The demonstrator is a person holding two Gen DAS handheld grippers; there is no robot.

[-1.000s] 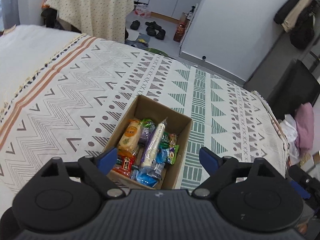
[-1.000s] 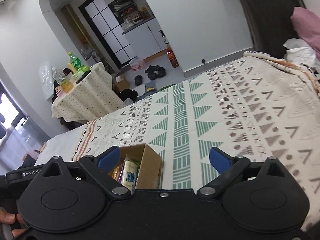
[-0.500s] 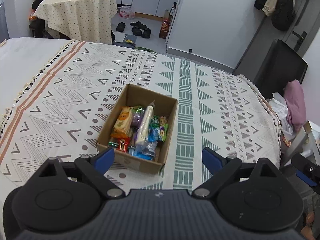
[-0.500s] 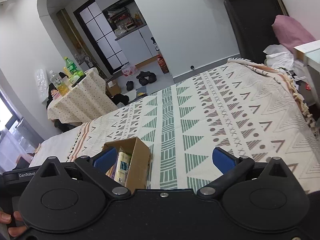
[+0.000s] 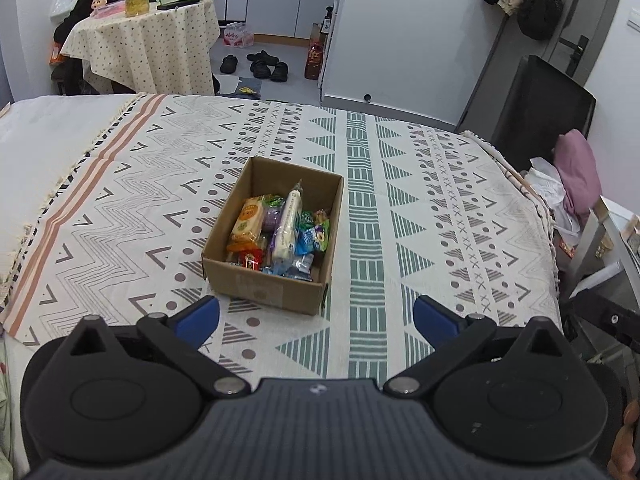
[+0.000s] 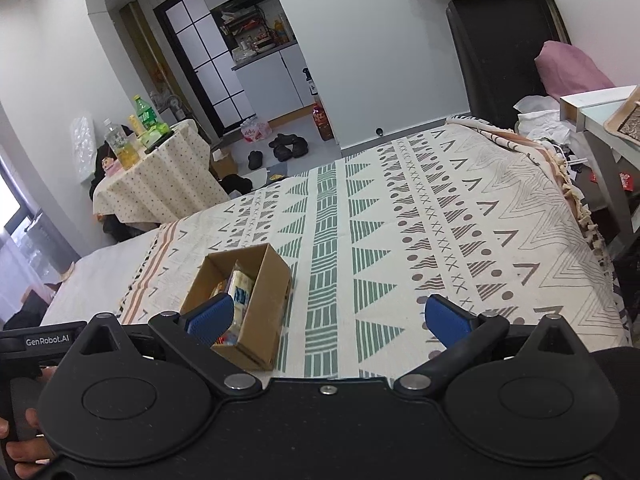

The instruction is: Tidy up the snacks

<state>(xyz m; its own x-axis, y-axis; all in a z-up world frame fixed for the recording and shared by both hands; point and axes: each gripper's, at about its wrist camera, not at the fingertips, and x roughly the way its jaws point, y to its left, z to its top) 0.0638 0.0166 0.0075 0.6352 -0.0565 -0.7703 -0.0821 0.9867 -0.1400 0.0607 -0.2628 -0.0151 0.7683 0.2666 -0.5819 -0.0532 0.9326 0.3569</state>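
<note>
two grippers, both empty, both hanging back from the bed (image 5: 400, 208) with its patterned blanket. the cardboard box (image 5: 276, 240) sits on the blanket roughly mid-bed and it's already stuffed with snacks (image 5: 280, 232): a long white pack lying lengthwise, an orange cracker pack, a bunch of blue and green wrappers. i can't see any loose snacks lying out on the blanket in either view. the left gripper (image 5: 316, 316) has its fingers spread as wide as they go, they've just been opening, and there's nothing between them, just blanket. the right gripper (image 6: 332, 316) is spread wide too, also empty. now the bit that matters: from the left wrist view the box is almost dead ahead and a little left of centre, its near short wall facing the fingers and its long axis running away from the gripper. from the right wrist view the same box (image 6: 240, 304) is off to the left, partly behind the left blue pad, seen corner-on. so my read is the left hand is the better lined up one; the right would have to swing across. the box's short side looks like it'd fit between the left fingers, the long side probably not. honestly it looks more like the sorting is done and the hands are clear of it, but that's a guess. a bit of the person's hand (image 6: 16, 452) shows at the right view's corner.
</note>
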